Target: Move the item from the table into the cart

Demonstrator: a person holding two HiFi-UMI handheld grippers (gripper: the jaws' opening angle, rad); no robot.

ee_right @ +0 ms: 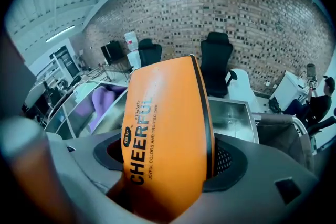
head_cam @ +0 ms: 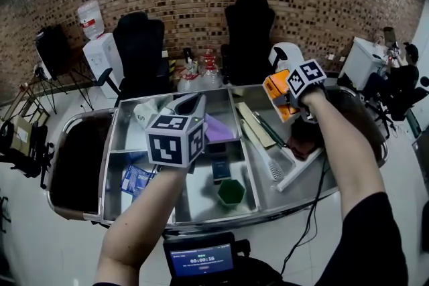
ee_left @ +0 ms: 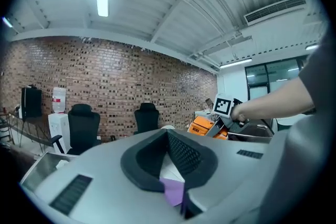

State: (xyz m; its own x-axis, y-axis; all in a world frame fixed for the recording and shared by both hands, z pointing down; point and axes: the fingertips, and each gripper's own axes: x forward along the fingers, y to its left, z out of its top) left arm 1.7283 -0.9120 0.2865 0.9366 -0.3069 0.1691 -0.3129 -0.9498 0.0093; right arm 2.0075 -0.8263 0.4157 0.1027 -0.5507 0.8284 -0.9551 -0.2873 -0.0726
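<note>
Right tongs (ee_right: 169, 168): clamped on the orange box (ee_right: 165, 123), which stands upright between my jaws.
Orange box: in the air, over the far right part of the steel top (head_cam: 305, 187), clear of everything on it.
Left tongs (ee_left: 167, 135): jaws together, gripping nothing I can see.
Left position: over the middle compartments (head_cam: 127, 137).
Purple item (head_cam: 218, 128): lies just below my left tips; can't tell if they touch.
Also in compartments: green cup (head_cam: 231, 192), blue packet (head_cam: 136, 179).
Right section: brush (head_cam: 271, 168) lying flat.
</note>
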